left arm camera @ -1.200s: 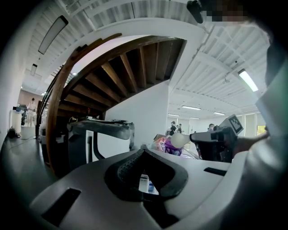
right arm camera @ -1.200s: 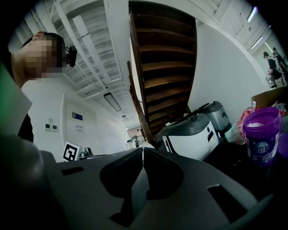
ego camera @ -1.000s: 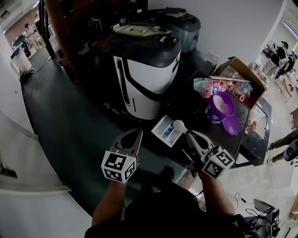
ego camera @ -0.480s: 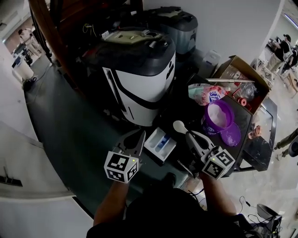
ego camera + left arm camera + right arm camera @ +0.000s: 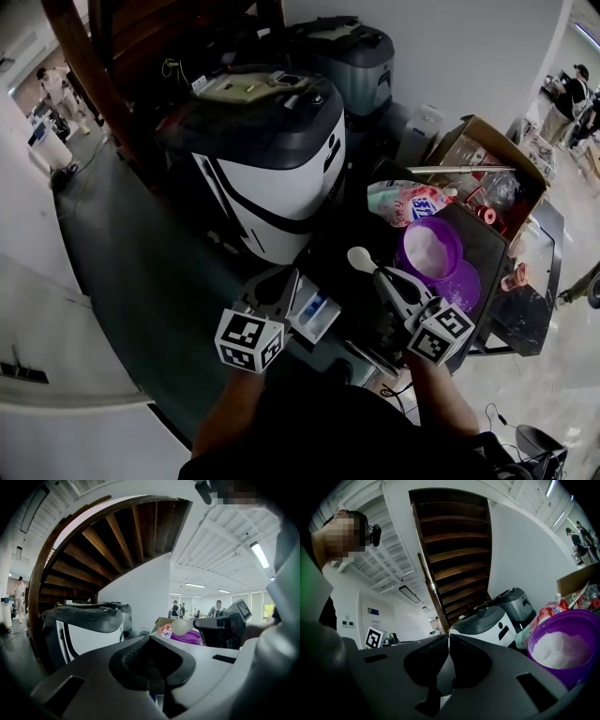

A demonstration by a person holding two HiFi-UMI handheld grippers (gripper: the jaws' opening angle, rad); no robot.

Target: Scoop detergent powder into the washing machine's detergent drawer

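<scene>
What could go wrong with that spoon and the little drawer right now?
The right gripper pinches the white spoon by its thin handle only. It could tilt and drop any powder onto the dark table before it gets over the drawer.
The left gripper, jaws shut, hangs right beside that drawer and might bump it out of place.

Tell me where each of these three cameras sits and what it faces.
Head view: on the person's head, facing steeply down; forearms, left tongs, right tongs show.
Left gripper view: rides the left tongs, facing forward; own jaws show.
Right gripper view: rides the right tongs, facing the purple tub; jaws clamp a spoon.
All three share the washing machine.
</scene>
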